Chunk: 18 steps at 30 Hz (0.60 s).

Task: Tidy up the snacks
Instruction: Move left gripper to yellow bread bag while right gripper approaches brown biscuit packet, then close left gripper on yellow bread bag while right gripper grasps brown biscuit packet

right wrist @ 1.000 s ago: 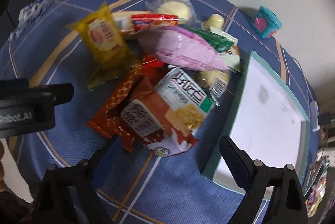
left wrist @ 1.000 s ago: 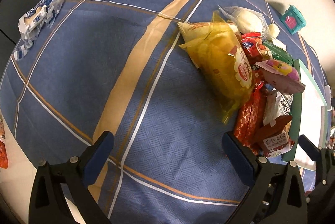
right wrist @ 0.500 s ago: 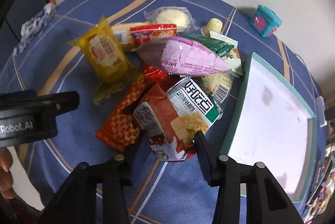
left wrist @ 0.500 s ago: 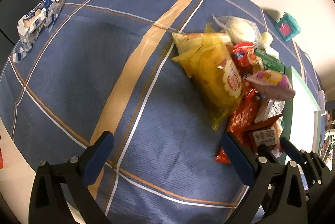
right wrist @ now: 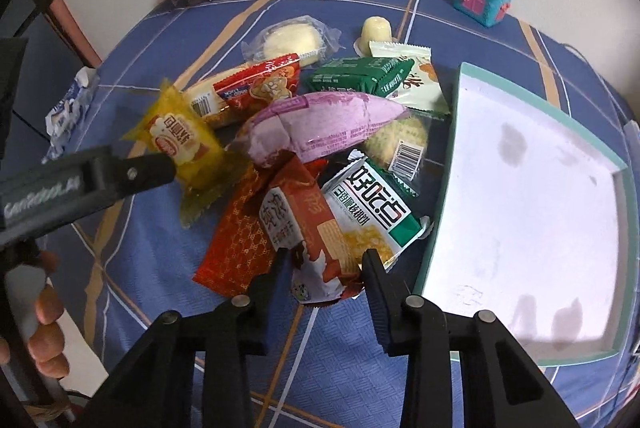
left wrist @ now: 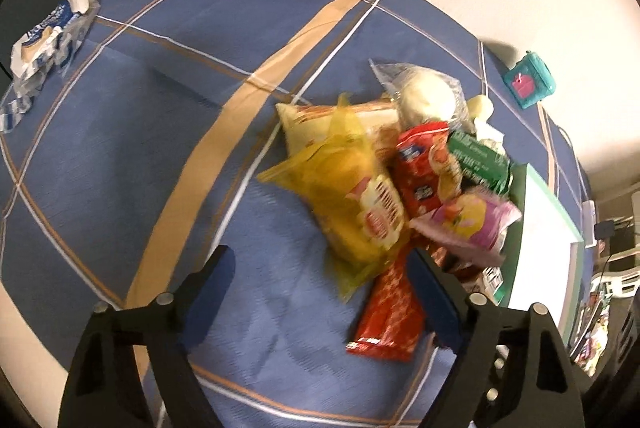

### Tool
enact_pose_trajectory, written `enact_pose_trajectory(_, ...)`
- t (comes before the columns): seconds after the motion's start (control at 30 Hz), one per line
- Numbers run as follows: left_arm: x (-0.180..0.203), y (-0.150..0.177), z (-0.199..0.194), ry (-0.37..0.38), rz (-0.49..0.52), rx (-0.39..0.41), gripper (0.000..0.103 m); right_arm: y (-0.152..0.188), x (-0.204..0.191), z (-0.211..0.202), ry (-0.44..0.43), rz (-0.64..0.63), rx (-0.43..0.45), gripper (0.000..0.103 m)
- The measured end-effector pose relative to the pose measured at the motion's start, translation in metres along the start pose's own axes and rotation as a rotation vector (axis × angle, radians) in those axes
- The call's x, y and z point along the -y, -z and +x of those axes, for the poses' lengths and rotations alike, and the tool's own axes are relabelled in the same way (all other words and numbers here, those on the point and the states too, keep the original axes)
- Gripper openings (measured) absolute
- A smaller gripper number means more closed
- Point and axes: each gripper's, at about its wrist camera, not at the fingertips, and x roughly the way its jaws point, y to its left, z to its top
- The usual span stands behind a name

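Right now clamped by the right gripper (right wrist: 326, 264): the crimped near end of the brown-orange foil wafer packet (right wrist: 304, 224), just left of the white-floored cardboard tray with a teal rim (right wrist: 442, 188); jaws just been closing, now pinching that tail. Held only by the thin end, so liable to slip free or tear on lifting. Seemingly tucked partly under the white-and-green corn snack packet (right wrist: 372, 204) and the puffy pink-purple plastic bag (right wrist: 320, 124), both close to the tray's left wall; could drag either along, or spill the heap away from the tray. Farther left of the tray, unclenched and grasping nothing: the left gripper (left wrist: 320, 288), jaws just been narrowing, with only the blue checked tablecloth (left wrist: 260, 308) and the tail of the yellow crinkly snack bag (left wrist: 360, 212) between them. Close enough to snag the red lattice-printed packet (left wrist: 388, 312) touching its right finger, or to knock against the other tool over the heap. No snack yet inside the tray.
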Motion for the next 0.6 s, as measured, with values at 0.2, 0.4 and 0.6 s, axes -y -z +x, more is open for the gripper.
enact_pose_trajectory(0.2, 0.014, -0.014, 0.018, 0.015, -0.038, -0.009, 0.073, -0.001, 0.004, 0.007, -0.016, 0.015, -0.021, 0.038)
enact_pose_trajectory(0.4, 0.02, -0.016, 0.031, 0.032, -0.055, -0.031, 0.052, -0.002, 0.007, 0.011, -0.025, 0.023, -0.023, 0.038)
enact_pose_trajectory(0.6, 0.019, -0.012, 0.032, 0.054, -0.067, -0.022, 0.041, -0.004, 0.007, 0.014, -0.03, 0.022, -0.026, 0.038)
